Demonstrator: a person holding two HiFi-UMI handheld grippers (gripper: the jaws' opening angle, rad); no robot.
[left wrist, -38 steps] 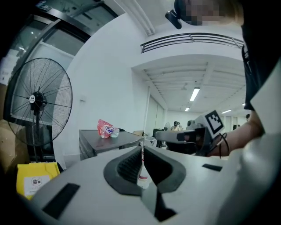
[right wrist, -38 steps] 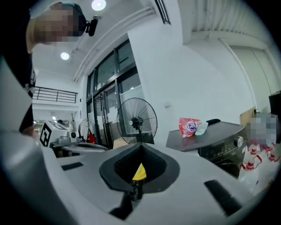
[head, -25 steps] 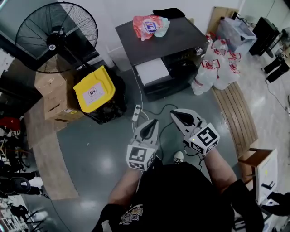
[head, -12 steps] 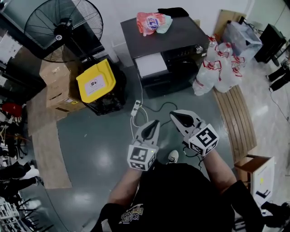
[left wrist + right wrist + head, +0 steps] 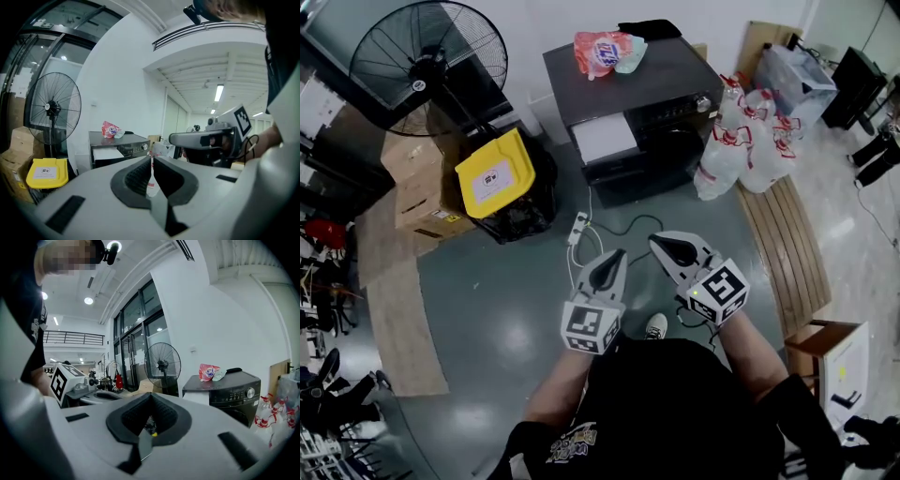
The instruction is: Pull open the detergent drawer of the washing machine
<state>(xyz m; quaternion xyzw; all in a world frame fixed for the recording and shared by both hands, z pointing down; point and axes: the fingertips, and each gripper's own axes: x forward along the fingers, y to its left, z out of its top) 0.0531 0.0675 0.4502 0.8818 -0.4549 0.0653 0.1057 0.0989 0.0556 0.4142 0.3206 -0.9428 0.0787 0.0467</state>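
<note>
**Drawer sitting well out of reach, both grippers hanging empty**

The detergent drawer [image 5: 603,139] is showing as a white panel at the left of the washing machine's [image 5: 666,94] front, up by the wall. From this far off, I am not managing to tell whether it is sitting flush or drawn out. The person is standing well apart from it across the floor [image 5: 506,300], holding the left gripper [image 5: 617,255] and right gripper [image 5: 661,242] side by side. Both are keeping their fingers pressed together on nothing. I am judging that this is fitting either a walk-up to a shut drawer or a standing-off from an opened one.

Left tool [image 5: 617,255], right tool [image 5: 662,241] side by side, pointing forward; both jaws together, empty.
</note>
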